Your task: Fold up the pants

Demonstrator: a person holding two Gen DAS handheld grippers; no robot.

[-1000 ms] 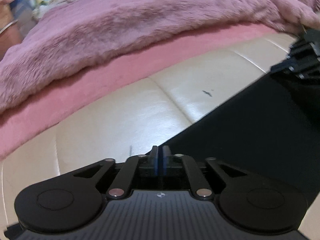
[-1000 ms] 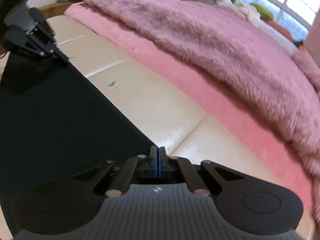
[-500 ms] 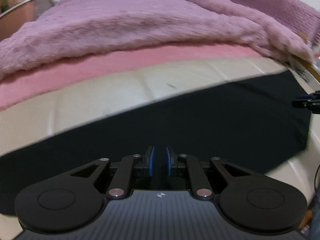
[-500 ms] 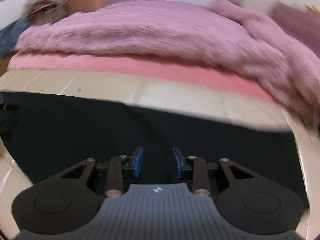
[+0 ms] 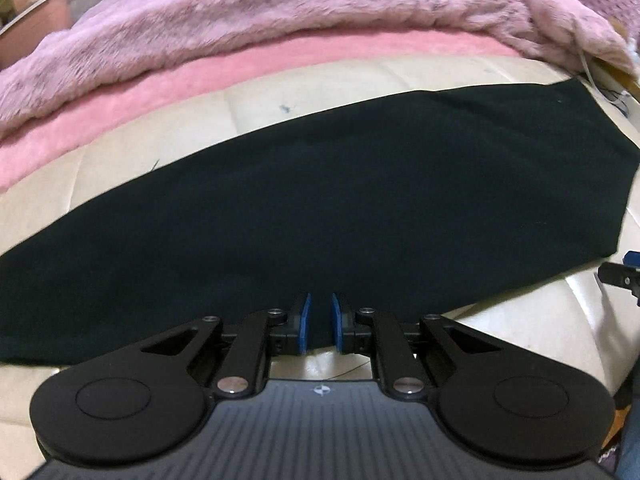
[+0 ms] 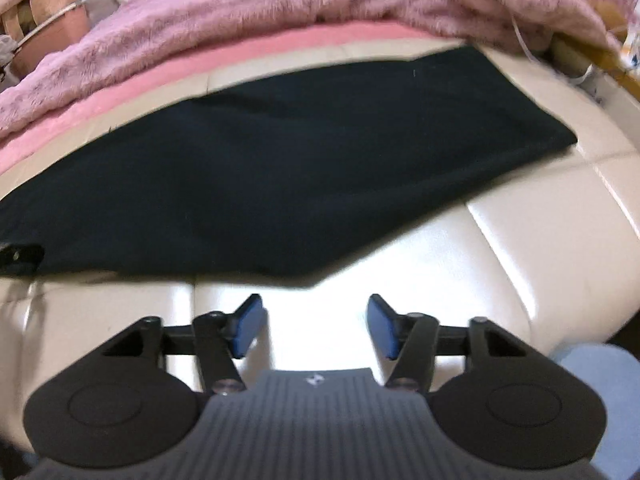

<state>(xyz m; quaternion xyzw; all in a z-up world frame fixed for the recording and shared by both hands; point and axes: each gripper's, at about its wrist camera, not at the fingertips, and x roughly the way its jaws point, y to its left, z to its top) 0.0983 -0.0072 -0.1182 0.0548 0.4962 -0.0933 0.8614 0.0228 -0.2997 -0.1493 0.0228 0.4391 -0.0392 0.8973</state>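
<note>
Black pants lie flat as one long band across the cream leather bench, far edge near the pink sheet and furry blanket — spread out, we judge, so the next fold starts clean

Left gripper over the near hem, pads a narrow slit apart, nothing clearly between them

Right gripper spread wide above bare leather just short of the near corner, gripping nothing; we read both as letting go or lining up for a new grasp
</note>
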